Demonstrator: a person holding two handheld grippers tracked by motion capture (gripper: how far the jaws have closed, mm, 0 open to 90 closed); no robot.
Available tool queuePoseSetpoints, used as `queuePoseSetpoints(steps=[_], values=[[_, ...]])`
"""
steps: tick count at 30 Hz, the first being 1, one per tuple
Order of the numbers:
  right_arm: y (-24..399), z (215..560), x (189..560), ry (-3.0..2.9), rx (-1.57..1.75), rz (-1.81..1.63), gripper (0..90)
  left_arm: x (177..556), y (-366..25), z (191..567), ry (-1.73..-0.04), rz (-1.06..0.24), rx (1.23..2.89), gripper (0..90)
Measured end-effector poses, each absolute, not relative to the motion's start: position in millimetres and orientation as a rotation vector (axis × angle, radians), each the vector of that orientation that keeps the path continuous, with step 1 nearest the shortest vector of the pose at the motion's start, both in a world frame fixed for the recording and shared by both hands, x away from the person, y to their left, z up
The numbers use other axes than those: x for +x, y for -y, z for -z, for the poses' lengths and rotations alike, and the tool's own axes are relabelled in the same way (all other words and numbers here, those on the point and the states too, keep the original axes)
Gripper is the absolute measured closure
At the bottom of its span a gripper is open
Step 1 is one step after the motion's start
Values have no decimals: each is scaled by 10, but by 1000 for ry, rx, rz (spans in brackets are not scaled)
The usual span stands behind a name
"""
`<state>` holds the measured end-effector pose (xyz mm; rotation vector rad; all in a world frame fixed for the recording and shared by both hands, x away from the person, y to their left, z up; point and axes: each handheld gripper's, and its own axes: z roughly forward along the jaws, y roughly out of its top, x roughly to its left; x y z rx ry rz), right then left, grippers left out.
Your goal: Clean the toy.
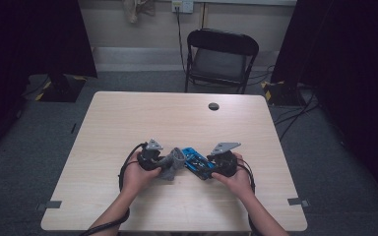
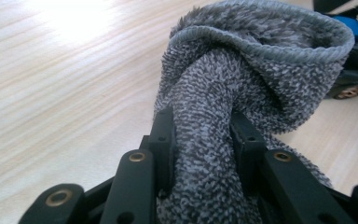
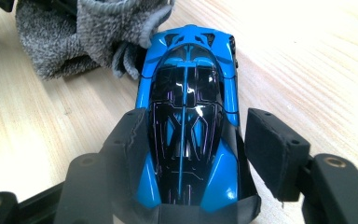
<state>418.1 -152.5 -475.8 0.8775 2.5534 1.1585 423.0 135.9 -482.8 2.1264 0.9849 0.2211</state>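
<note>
1. Left gripper (image 2: 204,135) clamps a bunched grey towel (image 2: 256,70); right gripper (image 3: 200,140) pins a blue toy car (image 3: 186,121) at the table's (image 1: 128,118) near middle.
2. We judge the car is held steady so the cloth can wipe it.
3. Its long axis runs along the right jaws, far end touching the towel.

fluffy terry cloth (image 2: 242,79), glossy plastic car (image 3: 186,121)

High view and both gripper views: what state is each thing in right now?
Grey cloth: bunched, pinched in left gripper.
Blue toy car: upright on table, between the right gripper jaws, nose against the cloth.
Folding chair: unfolded, unoccupied, behind the table.
</note>
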Motion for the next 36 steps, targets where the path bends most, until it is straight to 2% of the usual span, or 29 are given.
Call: queuePoseSetpoints(steps=[21, 28, 36], values=[[1538, 4762, 4183, -2557, 881, -1165, 400, 4311, -1477, 4802, -1049, -236, 2085, 675], [1537, 4763, 4183, -2555, 881, -1165, 400, 4020, -1371, 4708, -910, -190, 2122, 676], [1532, 4760, 4184, -2557, 884, -1161, 400, 3700, -927, 4742, -715, -72, 2179, 676]])
